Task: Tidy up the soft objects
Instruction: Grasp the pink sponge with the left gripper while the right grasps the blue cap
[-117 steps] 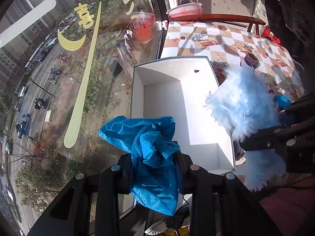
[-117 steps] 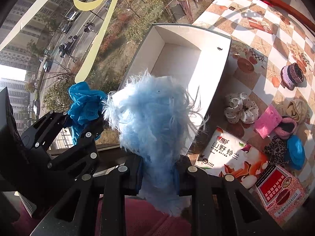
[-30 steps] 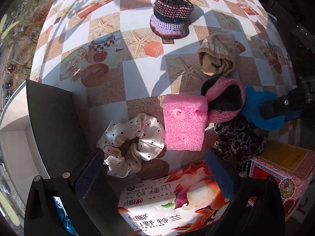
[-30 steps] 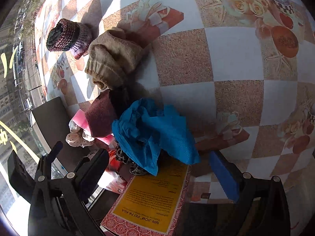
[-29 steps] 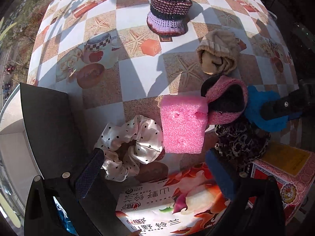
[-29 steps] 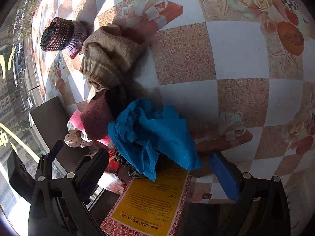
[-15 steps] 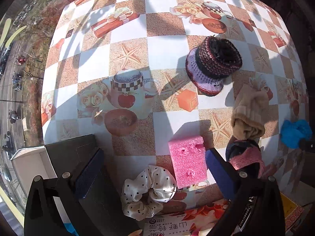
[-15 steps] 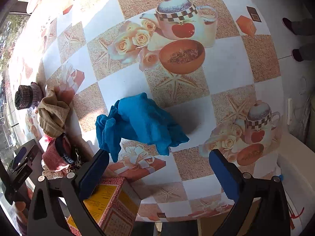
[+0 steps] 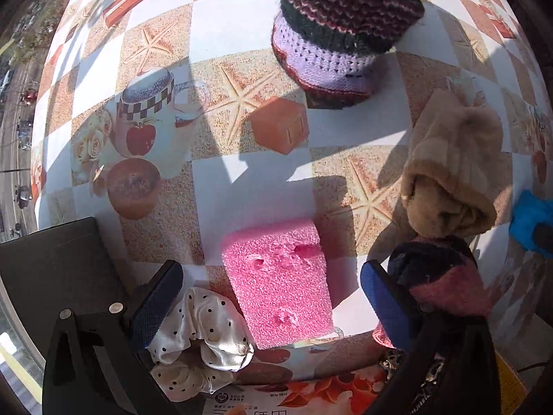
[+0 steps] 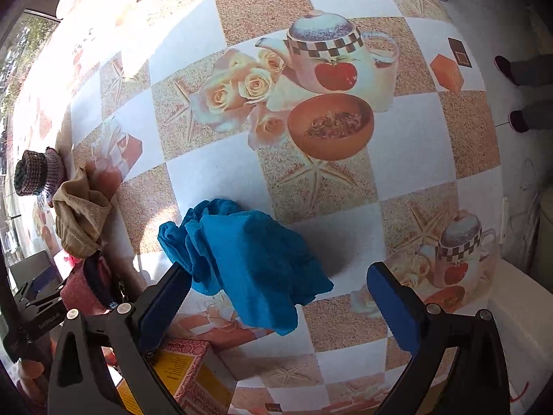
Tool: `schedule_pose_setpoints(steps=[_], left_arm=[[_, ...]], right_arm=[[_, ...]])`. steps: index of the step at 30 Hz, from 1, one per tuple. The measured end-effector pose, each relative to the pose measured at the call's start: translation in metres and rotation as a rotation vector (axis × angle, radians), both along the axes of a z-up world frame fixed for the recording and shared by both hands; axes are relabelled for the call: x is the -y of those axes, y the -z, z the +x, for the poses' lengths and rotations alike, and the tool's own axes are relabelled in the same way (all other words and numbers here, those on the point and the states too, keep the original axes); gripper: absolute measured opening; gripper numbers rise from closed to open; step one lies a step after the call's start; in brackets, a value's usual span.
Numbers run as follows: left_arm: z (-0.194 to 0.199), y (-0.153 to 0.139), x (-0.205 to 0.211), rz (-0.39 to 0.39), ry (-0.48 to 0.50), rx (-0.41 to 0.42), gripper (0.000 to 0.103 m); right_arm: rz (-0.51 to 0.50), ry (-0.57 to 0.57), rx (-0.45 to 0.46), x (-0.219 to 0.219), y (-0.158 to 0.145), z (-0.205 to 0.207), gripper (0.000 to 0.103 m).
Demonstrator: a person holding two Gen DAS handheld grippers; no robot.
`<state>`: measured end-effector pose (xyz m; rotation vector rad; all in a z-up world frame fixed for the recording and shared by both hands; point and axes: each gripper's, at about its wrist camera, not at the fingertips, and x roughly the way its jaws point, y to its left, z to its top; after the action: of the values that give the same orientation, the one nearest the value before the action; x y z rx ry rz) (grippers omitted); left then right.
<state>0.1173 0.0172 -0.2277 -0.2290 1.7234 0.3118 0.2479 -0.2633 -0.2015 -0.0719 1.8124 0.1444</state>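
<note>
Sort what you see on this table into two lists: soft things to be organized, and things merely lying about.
To organize: pink sponge, dotted scrunchie, knitted hat, beige sock, blue cloth.

Lying about: printed box, floral packet.

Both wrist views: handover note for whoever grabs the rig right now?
Left tool: open, empty, straddling the pink sponge.
Right tool: open, empty, framing the blue cloth on the tablecloth.
Loose beside the sponge: polka-dot scrunchie, pink-and-dark sock roll, tan sock, knitted striped cup.
Done: nothing judgeable from these views; no container interior is visible.
Left: grasp the sponge and cloth, probably next, then the other soft items.
</note>
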Motion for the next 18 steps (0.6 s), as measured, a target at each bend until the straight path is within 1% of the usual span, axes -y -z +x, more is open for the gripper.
schedule_pose_setpoints(steps=[3,6,7,8,9,10,11,13,14,15,18], left_arm=[[0.0,0.002,0.002,-0.016,-0.016,-0.002,0.102],[0.012,0.002,0.0,-0.012,-0.016,-0.011,0.1],[0.013,0.002,0.001,-0.023,-0.013,-0.006,0.098],[0.017,0.003,0.008,-0.038,-0.009,0.006,0.092],[0.019,0.0,0.01,-0.051,-0.001,0.02,0.088],[0.023,-0.003,0.015,-0.057,0.011,0.033,0.081],[0.029,-0.005,0.01,-0.049,0.025,0.044,0.079],[0.047,-0.01,0.011,-0.001,0.045,0.073,0.079],[0.049,-0.011,0.009,0.02,0.041,0.083,0.079],[0.049,-0.012,0.006,0.022,0.026,0.086,0.08],[0.044,-0.011,0.003,-0.013,0.003,0.083,0.08]], right_arm=[[-0.003,-0.004,-0.011,0.0,0.007,-0.002,0.102],[-0.006,-0.009,-0.002,-0.009,0.011,-0.002,0.102],[-0.006,-0.013,0.004,-0.011,0.012,-0.001,0.102],[-0.004,-0.021,0.007,-0.013,0.014,0.0,0.102],[-0.006,-0.035,0.008,-0.018,0.015,0.0,0.102],[-0.01,-0.05,0.009,-0.022,0.016,0.0,0.102],[-0.017,-0.068,0.014,-0.028,0.017,0.001,0.102],[-0.032,-0.103,0.028,-0.035,0.017,0.0,0.102],[-0.044,-0.116,0.034,-0.039,0.018,-0.001,0.102],[-0.056,-0.128,0.043,-0.042,0.018,-0.001,0.102],[-0.082,-0.154,0.057,-0.049,0.02,-0.003,0.103]])
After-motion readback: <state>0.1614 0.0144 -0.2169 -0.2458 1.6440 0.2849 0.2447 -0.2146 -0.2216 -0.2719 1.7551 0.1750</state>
